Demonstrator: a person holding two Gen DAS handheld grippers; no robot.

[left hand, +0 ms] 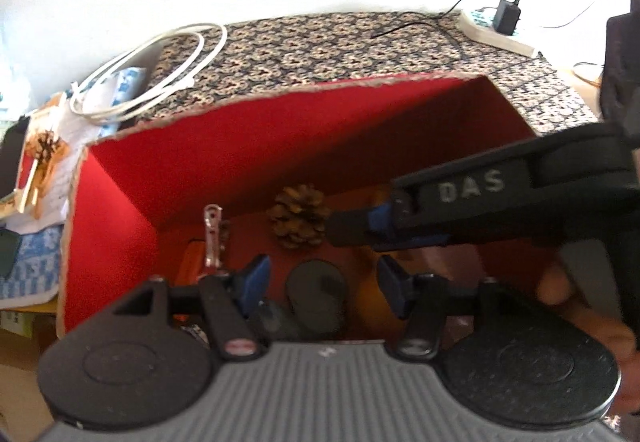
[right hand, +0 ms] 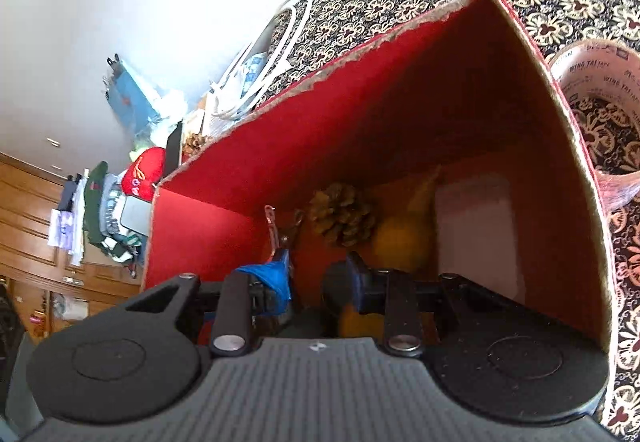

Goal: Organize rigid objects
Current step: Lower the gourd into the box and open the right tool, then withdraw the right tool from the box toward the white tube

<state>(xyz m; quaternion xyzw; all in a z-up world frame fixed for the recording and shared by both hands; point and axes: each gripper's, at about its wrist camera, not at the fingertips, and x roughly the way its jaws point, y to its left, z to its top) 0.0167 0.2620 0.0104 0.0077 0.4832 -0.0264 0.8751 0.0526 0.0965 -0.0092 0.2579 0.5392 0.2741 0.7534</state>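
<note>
Your patterned tablecloth spreads beyond both tongs, and on it stands the red box, into which both point downward. Your left tongs stand apart with nothing pressed between the blue pads, a dark round object lying just below the gap. Your right tongs show a narrower gap, holding nothing I can tell; the pine cone lies just ahead, on the box floor.

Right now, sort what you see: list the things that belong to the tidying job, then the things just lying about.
Job:
red box
pine cone inside it
metal clip inside it
dark round disc inside it
yellow object inside it

Lying about:
white cable coil
power adapter
tape roll
red heart cushion
</note>
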